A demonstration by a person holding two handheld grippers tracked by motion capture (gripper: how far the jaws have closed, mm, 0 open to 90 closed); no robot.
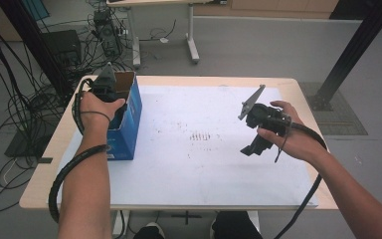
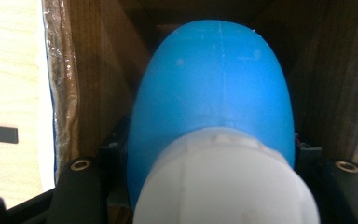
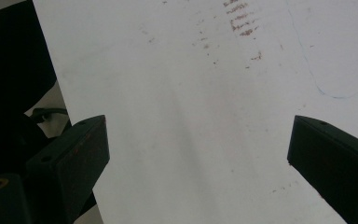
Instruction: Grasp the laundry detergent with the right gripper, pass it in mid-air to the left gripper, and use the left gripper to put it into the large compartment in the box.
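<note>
Table (image 1: 179,191), one box (image 1: 129,124), one bottle (image 2: 214,93)

— Where does the box (image 1: 129,117) sit?

— On the table (image 1: 298,94), at its left edge, standing on the left border of the sheet (image 1: 204,169) that covers most of the tabletop.

— And the left gripper (image 1: 105,82)?

— Over the box's open top, pointing down into it. In the left gripper view a bottle (image 2: 214,93) lies between its jaws, inside the box walls.

— The right gripper (image 1: 252,148)?

— Well apart, above the right half of the sheet, with bare sheet between its jaws.

— Anything in the middle?

— Smudges (image 1: 204,136) on the sheet, between box and right gripper.
</note>
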